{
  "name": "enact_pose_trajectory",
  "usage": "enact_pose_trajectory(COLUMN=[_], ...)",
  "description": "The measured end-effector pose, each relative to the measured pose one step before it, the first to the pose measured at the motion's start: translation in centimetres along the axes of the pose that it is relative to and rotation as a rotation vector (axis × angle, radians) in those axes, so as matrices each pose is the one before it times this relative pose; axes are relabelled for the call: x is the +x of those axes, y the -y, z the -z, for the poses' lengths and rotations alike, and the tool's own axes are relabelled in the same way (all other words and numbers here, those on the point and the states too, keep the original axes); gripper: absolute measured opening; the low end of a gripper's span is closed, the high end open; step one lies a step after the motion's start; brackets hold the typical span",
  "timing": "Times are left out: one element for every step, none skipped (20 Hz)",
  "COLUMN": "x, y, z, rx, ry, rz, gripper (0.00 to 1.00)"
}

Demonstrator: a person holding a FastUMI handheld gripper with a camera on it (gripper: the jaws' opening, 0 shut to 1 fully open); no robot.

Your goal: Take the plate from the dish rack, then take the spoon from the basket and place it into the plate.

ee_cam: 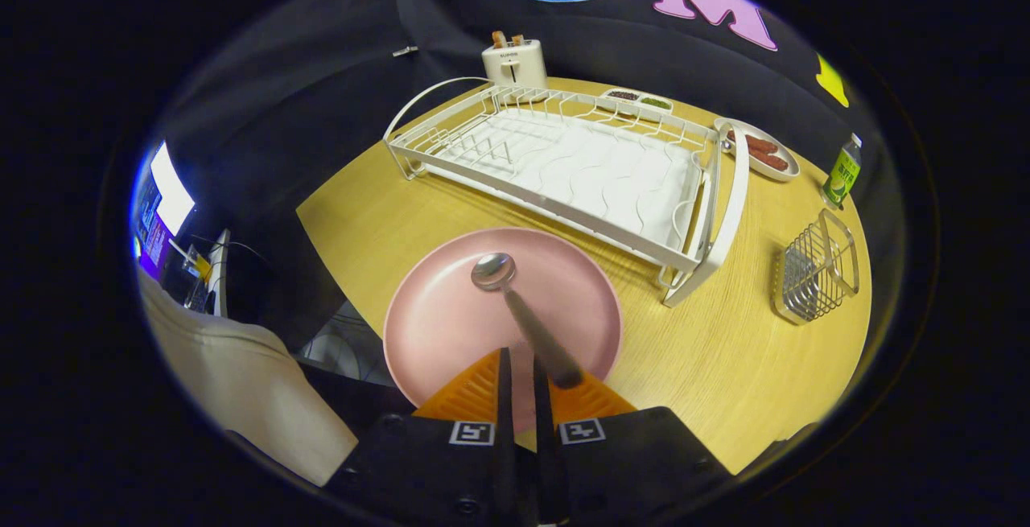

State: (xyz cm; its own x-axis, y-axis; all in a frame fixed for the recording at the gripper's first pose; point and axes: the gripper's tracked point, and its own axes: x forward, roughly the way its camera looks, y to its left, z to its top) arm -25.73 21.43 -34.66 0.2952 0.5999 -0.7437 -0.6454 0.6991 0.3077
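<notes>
The gripper [517, 366] has its two fingers drawn close together, a narrow gap left between them. The handle end of a metal spoon [515, 302] lies against the top of the right finger, and whether both fingers press on it cannot be told from this view. The spoon runs away from the fingertips toward twelve o'clock, its bowl facing up over the middle of a pink plate [451, 318]; whether the bowl touches the plate cannot be told.

The plate sits flat on the round wooden table [724, 366], just ahead of the fingers, its near rim hidden under them.

Beyond the plate, at about one o'clock, stands a white wire dish rack [563, 165] with its drip tray, close to the plate's far rim but not touching it. At three o'clock from the plate, well apart, is a small wire basket [813, 269].

Farther off, behind the rack at twelve o'clock, stands a white toaster [513, 64] with bread in its slots. At two o'clock lies an oval dish of sausages [760, 153], and beyond it near the table's edge a green bottle [842, 171]. A person's pale sleeve [233, 374] shows at eight o'clock from the fingers.
</notes>
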Motion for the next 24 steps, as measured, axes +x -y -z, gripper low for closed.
enact_pose_trajectory(x=[-0.022, 0.049, 0.006, 0.056, -0.04, -0.016, -0.109, -0.089, -0.178, -0.295, -0.304, -0.461, -0.603, -0.441, -0.624, -0.552, -0.628, -0.57, -0.483, -0.57, -0.408, -0.392, -0.434, -0.374], y=[0.223, 0.161, -0.034, -0.065, -0.103, -0.151, -0.12, -0.116, -0.174, -0.169, -0.179, -0.241, -0.16, -0.254, -0.274, -0.218, -0.288, -0.148, -0.05, 0.043, 0.058, 0.178, 0.423, 0.531], z=[-0.071, -0.139, -0.076, -0.066, 0.065, -0.002, 0.002, -0.093, -0.121, -0.349, -0.446, -0.726, -0.68, -0.845, -1.041, -1.159, -1.1, -1.219, -1.235, -1.47, -1.273, -1.328, -1.324, -1.439], rx=[0.00482, 0.00397, 0.00553, 0.00237, -0.00048, -0.00121, -0.00051, 0.00068, 0.00131, 0.00316, 0.00374, 0.00194, 0.00053, -0.00047, -0.00086, -0.00185, -0.0024, -0.00216, -0.00423, -0.00643, -0.00807, -0.01032, -0.01204, -0.01178], ry=[-0.00108, 0.00201, 0.00332, 0.00052, -0.00049, -0.00373, -0.00099, 0.00269, 0.0032, 0.00741, 0.00875, 0.01461, 0.01597, 0.01824, 0.02005, 0.02396, 0.02582, 0.02598, 0.02674, 0.02967, 0.02415, 0.02507, 0.02405, 0.02763], rz=[0.00607, 0.0032, 0.00014, -0.00318, -0.00367, -0.00513, -0.00477, -0.00458, -0.00431, -0.00517, -0.00511, -0.00524, -0.00556, -0.00488, -0.00375, -0.00159, -0.00273, -0.00001, 0.0032, 0.00344, 0.006, 0.00769, 0.01784, 0.02113], gripper=[0.21, 0.27, 0.34, 0.39, 0.46, 0.5, 0.58, 0.65, 0.71, 0.72, 0.73, 0.73, 0.75, 0.77, 0.84, 0.86, 0.88, 0.9, 0.97, 0.99, 0.99, 0.99, 0.99, 0.99])
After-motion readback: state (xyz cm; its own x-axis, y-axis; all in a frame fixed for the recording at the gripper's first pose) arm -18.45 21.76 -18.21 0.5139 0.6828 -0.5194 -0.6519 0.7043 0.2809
